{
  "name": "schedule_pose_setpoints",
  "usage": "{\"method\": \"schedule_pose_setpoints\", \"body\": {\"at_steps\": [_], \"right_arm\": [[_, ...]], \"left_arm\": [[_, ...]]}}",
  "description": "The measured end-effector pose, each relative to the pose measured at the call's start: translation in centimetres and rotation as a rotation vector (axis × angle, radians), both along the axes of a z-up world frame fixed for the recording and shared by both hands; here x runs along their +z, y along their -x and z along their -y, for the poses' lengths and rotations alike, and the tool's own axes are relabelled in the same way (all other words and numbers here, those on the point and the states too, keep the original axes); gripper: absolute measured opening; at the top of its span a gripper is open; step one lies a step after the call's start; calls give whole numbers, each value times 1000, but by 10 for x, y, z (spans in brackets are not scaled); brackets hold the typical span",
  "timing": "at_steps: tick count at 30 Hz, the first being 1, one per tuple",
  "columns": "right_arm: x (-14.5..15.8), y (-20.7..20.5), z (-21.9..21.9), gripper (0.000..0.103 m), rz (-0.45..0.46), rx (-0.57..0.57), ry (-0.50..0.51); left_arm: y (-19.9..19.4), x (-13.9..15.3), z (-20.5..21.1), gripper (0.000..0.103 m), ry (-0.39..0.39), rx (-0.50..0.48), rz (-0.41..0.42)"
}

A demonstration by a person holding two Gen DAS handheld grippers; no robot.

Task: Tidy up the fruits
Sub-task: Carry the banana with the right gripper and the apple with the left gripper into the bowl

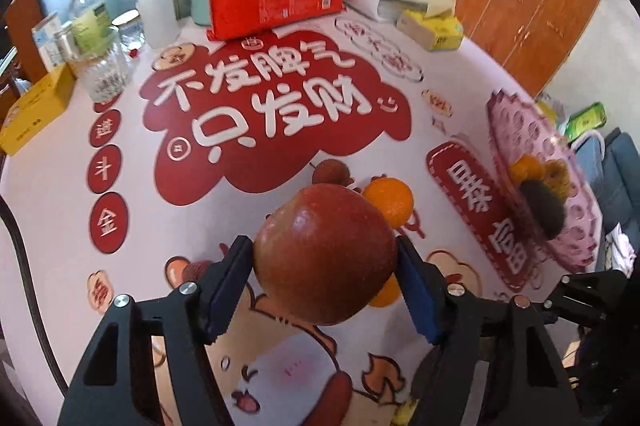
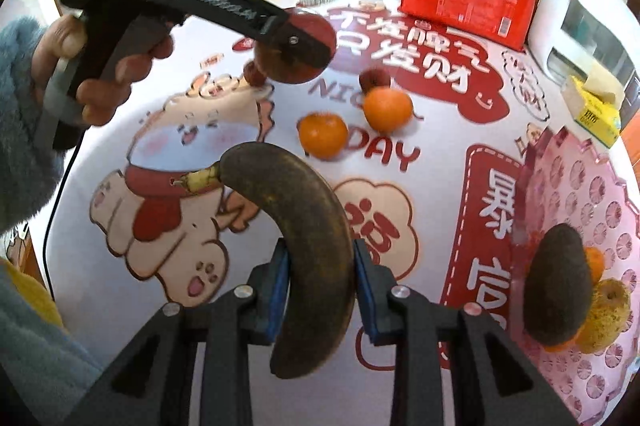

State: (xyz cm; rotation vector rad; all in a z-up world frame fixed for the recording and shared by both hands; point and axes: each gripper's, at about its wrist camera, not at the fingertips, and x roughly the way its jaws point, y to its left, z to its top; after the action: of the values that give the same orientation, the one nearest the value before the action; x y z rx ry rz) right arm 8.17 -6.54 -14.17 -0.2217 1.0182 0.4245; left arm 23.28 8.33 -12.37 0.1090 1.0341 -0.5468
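Left gripper (image 1: 325, 262) around apple (image 1: 324, 254), above tablecloth (image 1: 80, 266).

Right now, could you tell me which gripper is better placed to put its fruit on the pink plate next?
The right gripper. Its banana hangs close beside the pink plate, while the left gripper, shut on the apple, is further off across the table.
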Motion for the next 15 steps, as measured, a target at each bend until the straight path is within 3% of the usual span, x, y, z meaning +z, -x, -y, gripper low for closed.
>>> {"method": "schedule_pose_setpoints", "body": {"at_steps": [8, 15], "right_arm": [[34, 17, 18, 30, 77, -85, -43], [53, 36, 72, 30, 103, -262, -88]], "left_arm": [[38, 57, 4, 69, 30, -2, 96], [71, 100, 46, 69, 54, -65, 173]]}}
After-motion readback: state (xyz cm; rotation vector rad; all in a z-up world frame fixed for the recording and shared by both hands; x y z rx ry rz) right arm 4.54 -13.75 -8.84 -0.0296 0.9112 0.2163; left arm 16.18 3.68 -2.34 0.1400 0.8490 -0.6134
